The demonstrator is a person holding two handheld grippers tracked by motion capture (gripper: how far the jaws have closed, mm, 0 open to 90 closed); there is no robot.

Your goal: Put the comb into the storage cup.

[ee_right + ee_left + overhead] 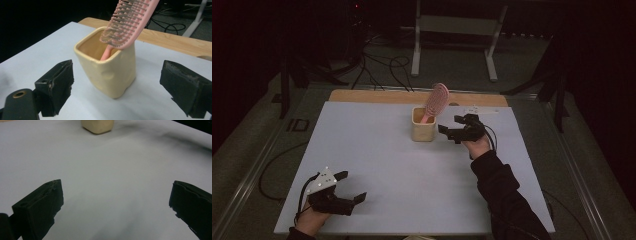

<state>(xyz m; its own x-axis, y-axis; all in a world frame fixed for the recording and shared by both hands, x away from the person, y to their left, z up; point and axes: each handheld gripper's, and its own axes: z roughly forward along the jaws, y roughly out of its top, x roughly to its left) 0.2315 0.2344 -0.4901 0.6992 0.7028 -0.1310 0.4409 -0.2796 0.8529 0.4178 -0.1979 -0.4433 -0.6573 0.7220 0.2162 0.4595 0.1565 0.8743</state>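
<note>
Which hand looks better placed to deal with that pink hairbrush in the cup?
Probably the right. The right gripper hovers open just beside the cream cup that holds the pink hairbrush. The left gripper sits open at the table's near corner, far from both.

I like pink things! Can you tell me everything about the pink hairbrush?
The pink hairbrush looks like plastic, with an oval head full of rows of pale bristles. It stands handle-down in the cream-coloured square cup, leaning over its rim with the head sticking out on top. Only the cup touches it; the open right gripper sits just in front.
</note>
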